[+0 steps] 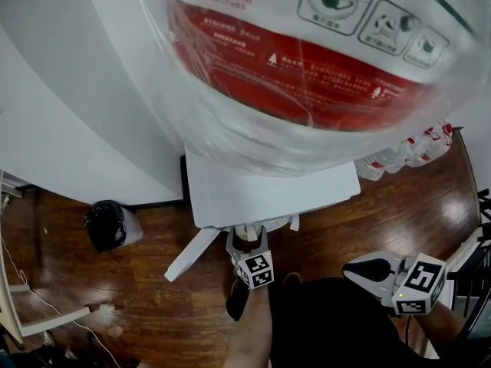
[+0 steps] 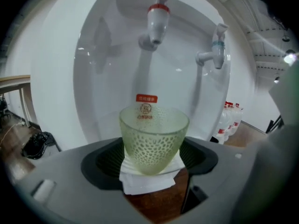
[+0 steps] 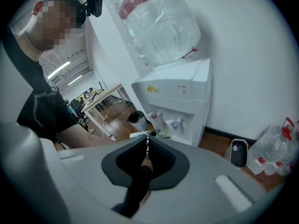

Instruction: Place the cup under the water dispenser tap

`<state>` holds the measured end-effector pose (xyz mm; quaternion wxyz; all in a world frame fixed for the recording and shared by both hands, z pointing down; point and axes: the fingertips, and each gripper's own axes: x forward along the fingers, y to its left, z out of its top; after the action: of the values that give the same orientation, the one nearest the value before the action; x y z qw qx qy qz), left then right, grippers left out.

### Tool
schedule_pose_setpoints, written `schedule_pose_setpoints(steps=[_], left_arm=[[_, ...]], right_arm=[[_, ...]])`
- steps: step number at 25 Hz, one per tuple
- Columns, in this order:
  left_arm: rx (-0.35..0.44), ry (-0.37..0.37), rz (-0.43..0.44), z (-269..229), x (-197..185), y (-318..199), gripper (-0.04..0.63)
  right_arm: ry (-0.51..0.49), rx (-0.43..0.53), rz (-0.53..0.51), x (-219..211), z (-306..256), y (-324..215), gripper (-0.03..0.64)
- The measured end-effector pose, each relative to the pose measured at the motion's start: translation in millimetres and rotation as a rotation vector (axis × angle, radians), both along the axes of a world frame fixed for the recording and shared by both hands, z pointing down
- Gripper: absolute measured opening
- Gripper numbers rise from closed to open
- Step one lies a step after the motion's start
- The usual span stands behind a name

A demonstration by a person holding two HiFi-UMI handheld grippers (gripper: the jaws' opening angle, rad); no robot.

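Under the red-capped tap (image 2: 158, 20) of the white water dispenser (image 2: 107, 78), a pale green cup (image 2: 153, 136) of dimpled glass stands upright and looks empty. The left gripper (image 2: 153, 149) has its two dark jaws closed against the cup's sides, one on each side, so the cup is clamped between them. A white folded sheet (image 2: 145, 180) lies just beneath the cup's base; whether the cup rests its weight on it cannot be told. A blue-capped tap (image 2: 216, 50) juts from the dispenser's curved recess to the right of the red one, clear of the cup. A small red label (image 2: 146, 98) on the dispenser's front shows just behind the cup's rim.

From the head view, the left gripper (image 1: 247, 245) reaches in at the dispenser's front edge, its marker cube facing up. A large clear water bottle (image 1: 307, 67) with a red label sits upturned on top of the dispenser and fills the upper part of that view.

The right gripper (image 1: 370, 267) is held back, well apart from the dispenser, near the person's body. Its own view shows the jaws pressed together with only a thin slit between them and nothing held.

On the wooden floor (image 1: 153, 297), a black bin (image 1: 107, 225) stands to the dispenser's left by the wall, and spare bottles (image 1: 410, 150) are grouped at its right.
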<state>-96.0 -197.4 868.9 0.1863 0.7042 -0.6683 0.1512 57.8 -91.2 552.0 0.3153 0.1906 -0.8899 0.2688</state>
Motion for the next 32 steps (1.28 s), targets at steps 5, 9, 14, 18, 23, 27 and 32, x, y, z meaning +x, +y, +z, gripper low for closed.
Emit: schedule_pose_setpoints(steps=[5,9,14,18,23,27,32], left_arm=[[-0.011,0.006,0.08,-8.5,6.2,9.4,0.376],[-0.051,0.049,0.076,-16.4,13.8,34.2,0.387],[-0.047,0.062,0.135,-79.4,21.2,83.8,0.217],[0.004,0.066,0.188,-153.5,39.9,97.0,0.202],[0.091,0.074,0.156,-256.5,18.0,105.4,0.094],[0.169,0.096,0.151,-338.1,3.1,119.7,0.084],[0.226,0.143,0.185,-422.0,0.0,135.2,0.095]], right_arm=[[-0.018,-0.013,0.008,-3.2,-7.2,0.9,0.035],[-0.041,-0.015,0.007,-8.5,-23.7,2.6,0.041],[-0.094,-0.012,0.005,-14.4,-55.2,7.5,0.044],[-0.147,-0.002,0.009,-0.8,-87.8,-1.3,0.043],[-0.233,0.035,0.008,2.1,-134.7,2.9,0.043],[-0.238,0.096,-0.008,10.3,-163.5,8.0,0.04],[-0.34,0.157,0.025,15.8,-199.6,0.6,0.0]])
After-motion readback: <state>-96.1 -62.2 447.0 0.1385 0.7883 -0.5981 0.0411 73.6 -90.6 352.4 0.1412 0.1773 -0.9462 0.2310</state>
